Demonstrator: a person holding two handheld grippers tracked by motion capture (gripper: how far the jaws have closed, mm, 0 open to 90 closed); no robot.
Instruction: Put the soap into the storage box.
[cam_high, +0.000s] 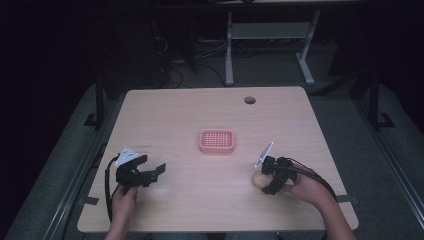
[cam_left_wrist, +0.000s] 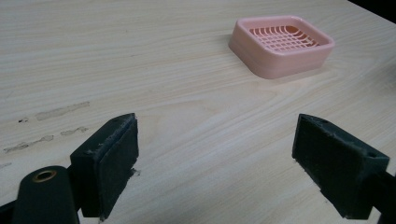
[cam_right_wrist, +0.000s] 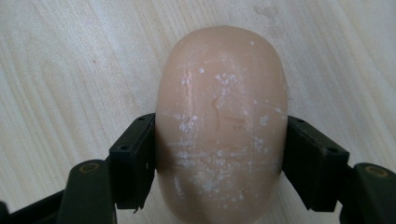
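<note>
The soap dish (cam_high: 216, 141) is set on the table (cam_high: 190, 110) near its centre, well apart from both grippers. The left gripper (cam_high: 150, 172) is placed toward the near left of the table, before and to the left of the dish; between its fingers (cam_left_wrist: 112, 163) bare table is seen, with the dish beyond and to the right. The soap bar (cam_high: 258, 180) is found at the near right, before and right of the dish, flanked on both sides by the right gripper (cam_right_wrist: 219, 182)
</note>
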